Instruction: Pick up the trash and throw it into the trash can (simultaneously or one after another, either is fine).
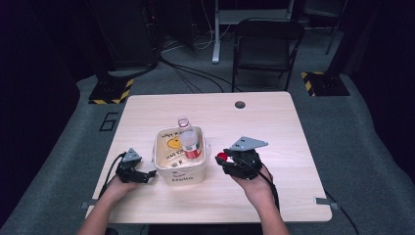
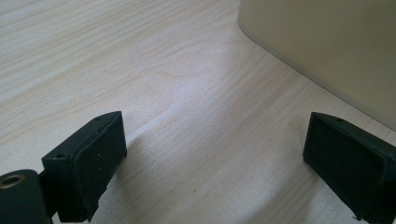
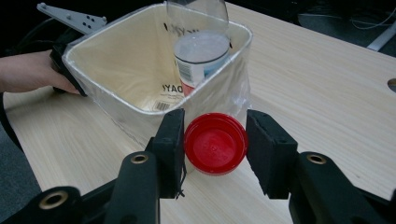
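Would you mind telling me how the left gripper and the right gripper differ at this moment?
The left gripper has its jaws wide apart with bare table between them; the right gripper has a red cap between its jaws. The left gripper sits beside the cream bin; the right gripper stands slightly apart from it. Both are hand-held over the table.

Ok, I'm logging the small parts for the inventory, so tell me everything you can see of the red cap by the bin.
The red cap is a round, glossy plastic lid with a flat face and a faint raised ring near its rim. It sits between the two black jaws of the right tool, face toward that camera; the left jaw touches its edge, the right stands slightly apart. It hangs low over the wooden table, just outside the cream bin holding the uncapped bottle.
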Tool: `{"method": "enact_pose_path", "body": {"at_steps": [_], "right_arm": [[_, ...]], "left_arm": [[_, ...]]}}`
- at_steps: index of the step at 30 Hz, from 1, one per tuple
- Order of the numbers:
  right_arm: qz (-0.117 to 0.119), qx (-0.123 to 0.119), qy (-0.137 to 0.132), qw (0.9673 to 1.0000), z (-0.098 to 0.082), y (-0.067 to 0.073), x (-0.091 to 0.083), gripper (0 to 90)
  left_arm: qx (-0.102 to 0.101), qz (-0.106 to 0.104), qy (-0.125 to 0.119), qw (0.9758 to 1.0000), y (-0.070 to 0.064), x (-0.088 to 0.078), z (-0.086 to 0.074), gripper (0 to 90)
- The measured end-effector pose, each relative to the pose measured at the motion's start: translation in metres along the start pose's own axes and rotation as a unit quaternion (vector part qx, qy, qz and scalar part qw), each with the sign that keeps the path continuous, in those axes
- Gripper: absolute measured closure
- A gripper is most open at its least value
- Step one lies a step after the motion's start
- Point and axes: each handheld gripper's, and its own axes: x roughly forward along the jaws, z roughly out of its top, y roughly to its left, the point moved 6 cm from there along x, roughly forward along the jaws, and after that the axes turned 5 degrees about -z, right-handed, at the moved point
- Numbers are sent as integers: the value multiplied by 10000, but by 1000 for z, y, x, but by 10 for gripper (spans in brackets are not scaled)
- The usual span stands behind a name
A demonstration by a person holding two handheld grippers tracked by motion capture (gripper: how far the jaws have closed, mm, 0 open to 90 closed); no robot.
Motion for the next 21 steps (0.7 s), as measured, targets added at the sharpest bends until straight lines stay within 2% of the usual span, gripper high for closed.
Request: {"method": "enact_pose_path", "body": {"at_steps": [9, 14, 18, 21], "right_arm": [[176, -216, -72, 9996, 17, 13, 7, 577], [241, -307, -88, 9992, 22, 17, 12, 577], [286, -283, -80, 9992, 25, 20, 17, 577], [329, -370, -62, 9988, 27, 23, 20, 577]], "left_arm": [[2, 3, -2, 10000, 0, 0, 0, 59], [4, 2, -2, 10000, 0, 0, 0, 59], [2, 2, -3, 10000, 0, 0, 0, 59], [3, 1, 1, 10000, 0, 0, 0, 59]]}}
